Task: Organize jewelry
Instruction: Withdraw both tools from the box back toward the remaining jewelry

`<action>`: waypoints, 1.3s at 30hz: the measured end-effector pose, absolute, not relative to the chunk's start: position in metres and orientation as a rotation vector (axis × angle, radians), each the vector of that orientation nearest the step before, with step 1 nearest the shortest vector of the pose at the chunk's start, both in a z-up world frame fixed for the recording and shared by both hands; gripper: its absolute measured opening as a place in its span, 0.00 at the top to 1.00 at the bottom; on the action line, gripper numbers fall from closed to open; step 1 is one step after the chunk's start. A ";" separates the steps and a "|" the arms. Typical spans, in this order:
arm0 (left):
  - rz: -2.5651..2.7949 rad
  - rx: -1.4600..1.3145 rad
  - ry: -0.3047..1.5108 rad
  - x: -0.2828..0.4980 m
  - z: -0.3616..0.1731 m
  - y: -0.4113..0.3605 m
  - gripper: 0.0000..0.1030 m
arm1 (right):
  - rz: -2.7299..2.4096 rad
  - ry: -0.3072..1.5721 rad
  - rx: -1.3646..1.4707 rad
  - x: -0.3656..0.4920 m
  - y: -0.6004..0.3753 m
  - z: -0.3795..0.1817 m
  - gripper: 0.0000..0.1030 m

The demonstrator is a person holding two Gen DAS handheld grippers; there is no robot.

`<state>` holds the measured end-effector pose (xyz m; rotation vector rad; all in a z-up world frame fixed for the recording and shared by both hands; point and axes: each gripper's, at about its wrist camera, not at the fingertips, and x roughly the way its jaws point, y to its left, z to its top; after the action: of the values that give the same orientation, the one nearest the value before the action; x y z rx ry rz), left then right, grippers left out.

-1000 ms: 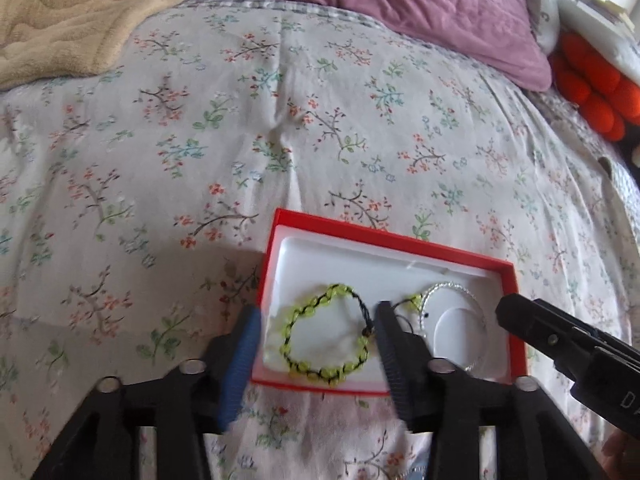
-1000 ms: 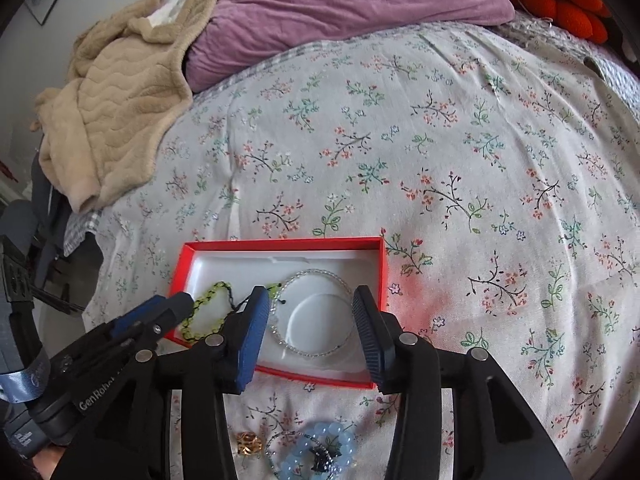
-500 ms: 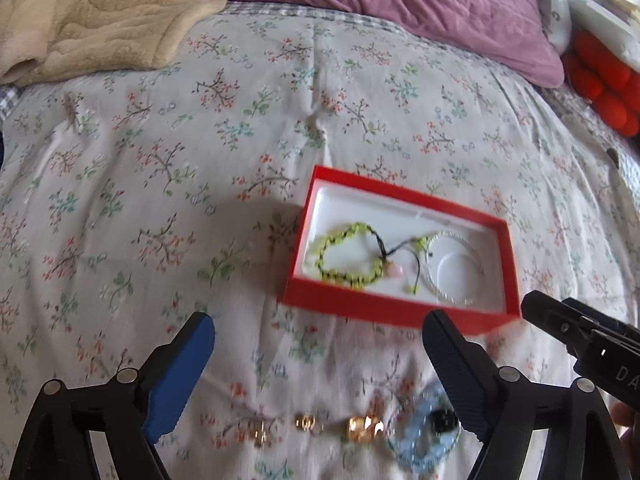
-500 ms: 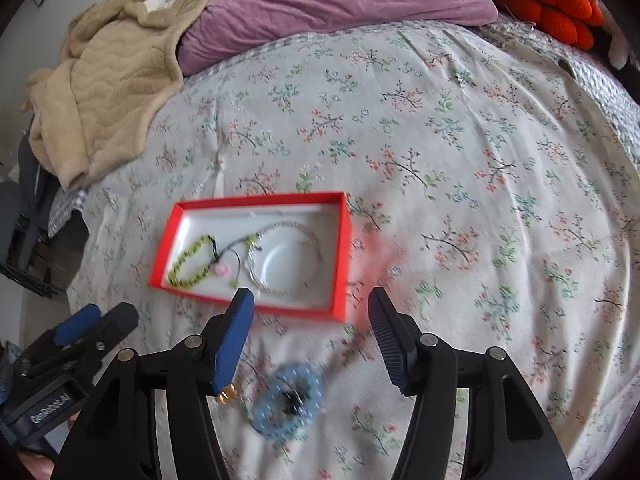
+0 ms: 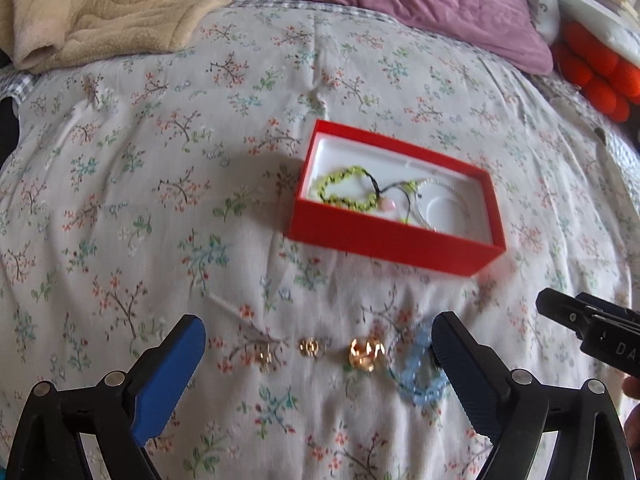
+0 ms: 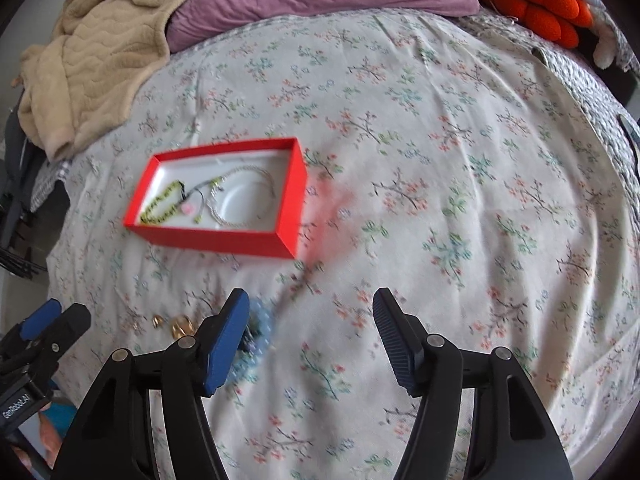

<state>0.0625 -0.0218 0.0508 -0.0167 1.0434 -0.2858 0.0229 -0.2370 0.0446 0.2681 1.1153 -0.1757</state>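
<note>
You've pulled both grippers back from the red box (image 5: 394, 216); left gripper (image 5: 318, 364) and right gripper (image 6: 310, 336) opening, empty; gold rings (image 5: 362, 354) and blue bracelet (image 5: 418, 372) remain.

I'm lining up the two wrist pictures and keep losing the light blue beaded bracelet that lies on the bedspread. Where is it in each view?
Left wrist view: the light blue beaded bracelet lies low, right of centre, just left of that gripper's right-hand finger.
Right wrist view: it lies low, left of centre, partly hidden behind the left-hand blue finger.
Shared landmark: the red rectangular box, farther up the bed than the bracelet in both.
</note>
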 end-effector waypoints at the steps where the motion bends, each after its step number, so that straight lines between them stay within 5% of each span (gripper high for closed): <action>1: -0.287 -0.017 1.043 0.060 0.050 -0.021 0.08 | -0.174 1.121 0.265 0.020 -0.237 0.044 0.35; 28: -0.320 -0.123 1.107 0.059 0.002 0.043 0.10 | -0.116 1.246 0.252 0.005 -0.215 0.003 0.35; 31: -0.342 -0.186 1.119 0.064 -0.001 0.047 0.19 | -0.108 1.255 0.264 0.008 -0.212 0.000 0.35; 36: -0.389 -0.204 1.158 0.069 -0.012 0.034 0.51 | -0.107 1.269 0.267 0.012 -0.210 -0.004 0.35; 39: -0.432 -0.187 1.168 0.070 -0.016 0.021 0.59 | -0.113 1.277 0.267 0.013 -0.210 -0.007 0.35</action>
<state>0.0702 0.0205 -0.0162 -0.1873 1.1682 -0.4320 0.0132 -0.2105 -0.0065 0.2672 1.2768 -0.1129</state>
